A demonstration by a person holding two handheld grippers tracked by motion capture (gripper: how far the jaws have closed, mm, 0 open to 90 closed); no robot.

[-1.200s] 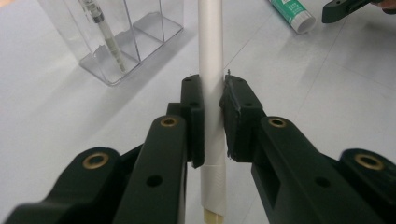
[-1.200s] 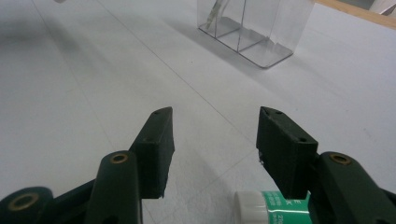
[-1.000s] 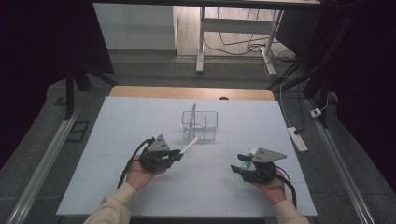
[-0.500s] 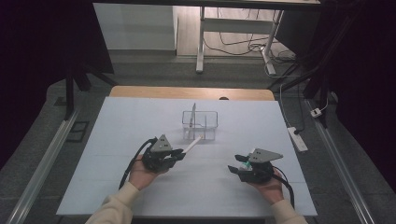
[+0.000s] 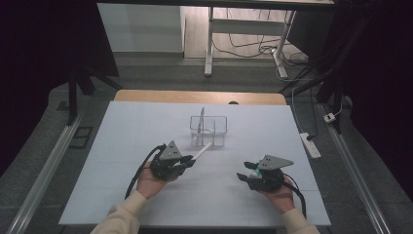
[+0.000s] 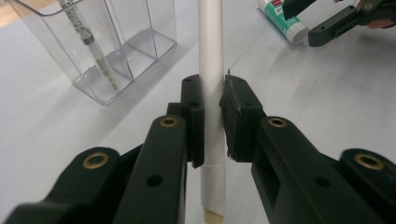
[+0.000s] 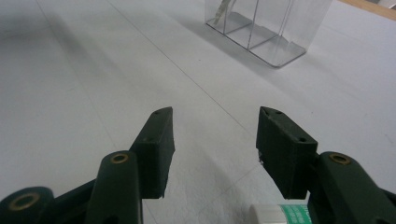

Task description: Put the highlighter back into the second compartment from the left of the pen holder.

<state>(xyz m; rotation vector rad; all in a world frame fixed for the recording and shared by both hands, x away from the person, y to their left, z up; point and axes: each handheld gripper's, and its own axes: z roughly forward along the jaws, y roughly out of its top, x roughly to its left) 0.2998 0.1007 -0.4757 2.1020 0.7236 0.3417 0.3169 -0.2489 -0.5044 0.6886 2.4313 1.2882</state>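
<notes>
Two pairs of jaws, two different states. Left gripper [image 5: 191, 160] clamped on a white tube [image 5: 202, 150], pads pressed flat against both sides of it in the left gripper view [image 6: 212, 112], tube [image 6: 210, 42] running straight out ahead between them. Seen from above, held low over the table [image 5: 146, 126], free end aimed at the clear holder [image 5: 221, 127] and just short of it.

Right gripper [image 5: 243, 176] resting in the hand near the table's front edge, well apart from the holder. Jaws apart in the right gripper view [image 7: 215, 135], nothing between the pads. Green-and-white glue stick [image 7: 280, 214] lying just beside the right-hand jaw, on the table, not gripped; visible too from the other side [image 6: 282, 21].

Step in hand, by the look of it: carrying the tube to the holder for stowing. Next move probably a lift and a turn of the wrist to bring the tube upright, then a lowering into a free compartment before releasing. Care needed over the thin walls and the dividers: a tilted entry likely to catch an edge or tip the light holder.

Holder [image 6: 140, 42] clear plastic, split by dividers into narrow compartments. One pen [image 6: 95, 51] inside, leaning in the end compartment at the left as seen from above [image 5: 202, 117], top poking over the rim. Remaining compartments bare as far as visible [image 7: 261, 32].
</notes>
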